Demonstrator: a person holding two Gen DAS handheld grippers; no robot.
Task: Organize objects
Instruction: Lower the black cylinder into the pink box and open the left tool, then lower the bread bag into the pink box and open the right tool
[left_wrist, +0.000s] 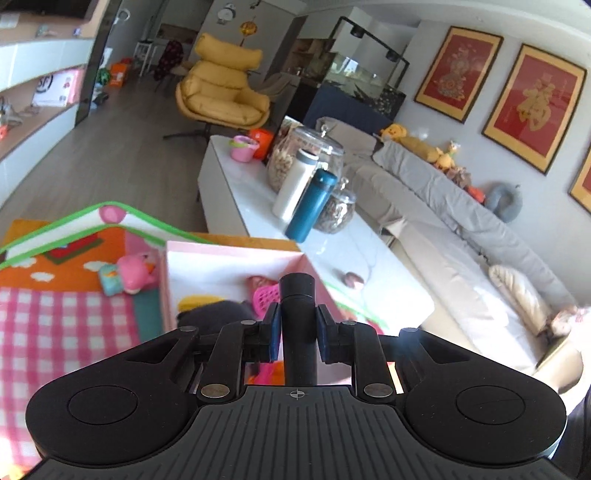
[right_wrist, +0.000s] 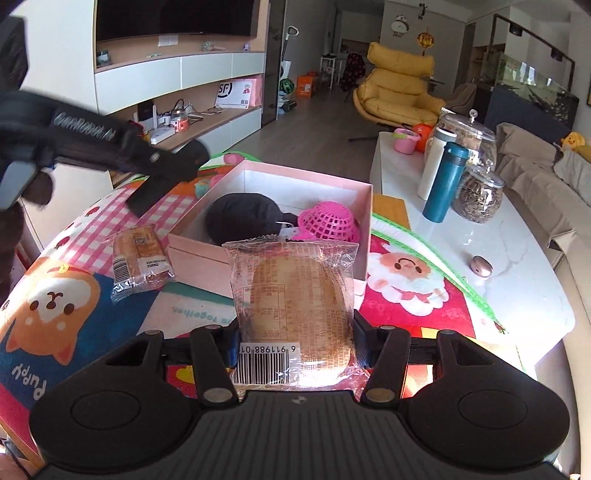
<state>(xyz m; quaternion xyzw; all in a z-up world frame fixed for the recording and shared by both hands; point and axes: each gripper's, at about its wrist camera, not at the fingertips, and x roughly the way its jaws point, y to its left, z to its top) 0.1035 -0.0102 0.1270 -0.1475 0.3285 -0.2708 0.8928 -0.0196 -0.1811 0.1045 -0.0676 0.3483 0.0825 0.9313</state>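
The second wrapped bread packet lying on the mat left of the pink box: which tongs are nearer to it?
Left, probably. The left tongs, gripping a black cylinder, hang just above the wrapped bread packet. The right tongs, clamping another packet, sit further right.

Left wrist view: looks forward along the left gripper (left_wrist: 297, 325) from above the play mat (left_wrist: 55, 306), tilted, facing the sofa (left_wrist: 461, 221) and the far room; the pink box (left_wrist: 236, 266) lies close below. Right wrist view: looks forward along the right gripper (right_wrist: 295, 339) from the mat's near edge, low and close to the pink box (right_wrist: 258, 206). Shared: box, white table (right_wrist: 517, 258), teal bottle (right_wrist: 445, 181), yellow armchair (right_wrist: 399, 88).
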